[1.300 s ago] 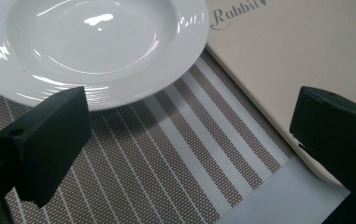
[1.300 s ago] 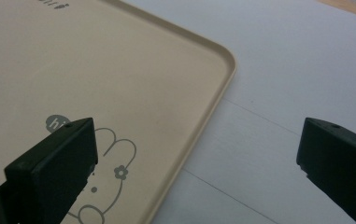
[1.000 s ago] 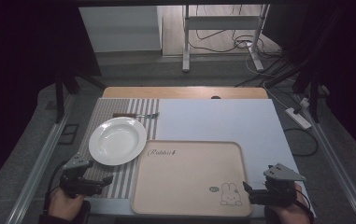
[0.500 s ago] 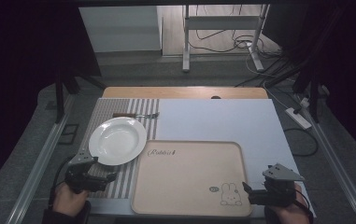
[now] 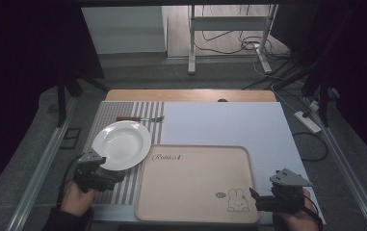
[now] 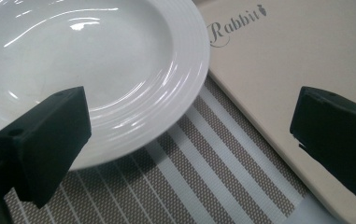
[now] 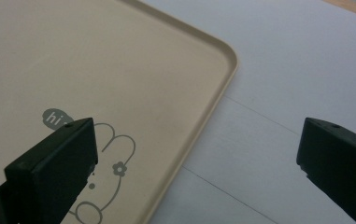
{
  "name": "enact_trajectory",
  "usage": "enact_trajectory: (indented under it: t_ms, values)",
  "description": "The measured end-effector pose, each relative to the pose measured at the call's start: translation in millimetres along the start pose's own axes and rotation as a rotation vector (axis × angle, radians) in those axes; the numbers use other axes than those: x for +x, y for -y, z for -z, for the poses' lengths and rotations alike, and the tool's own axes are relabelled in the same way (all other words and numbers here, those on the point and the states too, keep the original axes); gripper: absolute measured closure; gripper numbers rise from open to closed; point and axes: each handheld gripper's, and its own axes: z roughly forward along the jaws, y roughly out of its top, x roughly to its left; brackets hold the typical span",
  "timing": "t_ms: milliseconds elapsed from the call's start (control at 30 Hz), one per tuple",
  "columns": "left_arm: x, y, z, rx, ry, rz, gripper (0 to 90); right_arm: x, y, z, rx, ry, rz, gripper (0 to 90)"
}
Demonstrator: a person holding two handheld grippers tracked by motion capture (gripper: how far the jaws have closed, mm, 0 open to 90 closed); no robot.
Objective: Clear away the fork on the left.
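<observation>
Left gripper [image 5: 105, 169], jaws spread wide, sits at near rim of round white ceramic plate [image 5: 122, 144] on striped placemat [image 5: 105, 120], just left of beige rabbit-printed tray [image 5: 195, 185]. Right gripper [image 5: 260, 201], jaws also apart, straddles tray's right edge over tabletop [image 5: 229, 122].

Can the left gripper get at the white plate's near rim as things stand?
Probably yes. The left gripper sits open right at the near rim of the white plate, with one jaw over the rim in the left gripper view. Nothing lies between them; the tray is off to the side.
</observation>
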Motion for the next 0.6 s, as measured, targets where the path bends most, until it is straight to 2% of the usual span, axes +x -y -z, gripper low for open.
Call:
enact_trajectory:
  t_ms: [600]
  values:
    - [10.5, -23.2, -29.2, 0.043, 0.036, -0.02, 0.0, 0.2, -0.1, -0.5, 0.004, -0.002, 0.003, 0.0]
